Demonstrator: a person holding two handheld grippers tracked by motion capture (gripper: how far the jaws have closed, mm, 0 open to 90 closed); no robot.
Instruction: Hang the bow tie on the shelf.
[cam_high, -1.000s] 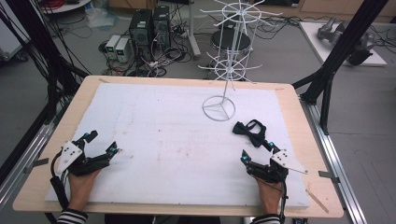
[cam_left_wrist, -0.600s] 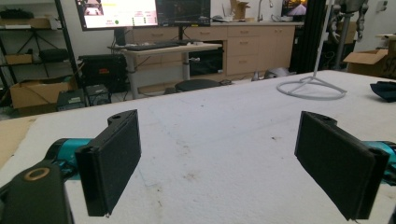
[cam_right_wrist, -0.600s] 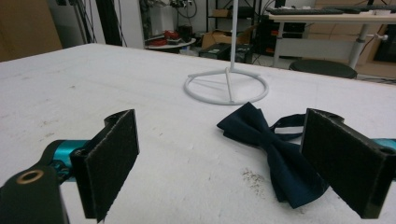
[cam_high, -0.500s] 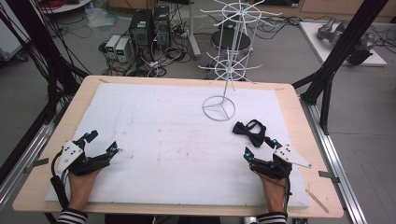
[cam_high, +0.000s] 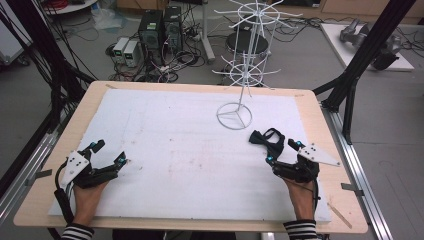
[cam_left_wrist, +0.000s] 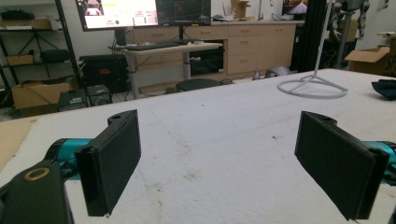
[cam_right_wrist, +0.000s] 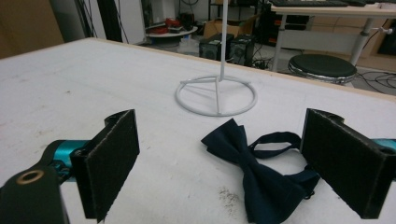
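A dark navy bow tie (cam_high: 266, 139) with its strap looped lies on the white foam mat (cam_high: 170, 135), right of centre. My right gripper (cam_high: 282, 152) stands open just behind it, and the tie's near end reaches between the jaw tips. In the right gripper view the bow tie (cam_right_wrist: 254, 175) lies low between the two black pads (cam_right_wrist: 112, 158), untouched. A white wire display rack (cam_high: 245, 75) stands on its ring base (cam_right_wrist: 216, 94) just beyond the tie. My left gripper (cam_high: 110, 152) rests open on the mat at the near left, holding nothing.
The mat covers a wooden table (cam_high: 320, 120) framed by black struts. In the left gripper view the rack base (cam_left_wrist: 312, 87) and an edge of the bow tie (cam_left_wrist: 385, 88) show far right. Computers, cables and a stool sit on the floor beyond.
My right gripper has moved forward and slightly right, closing in on the bow tie. The left gripper and the tie have stayed put.
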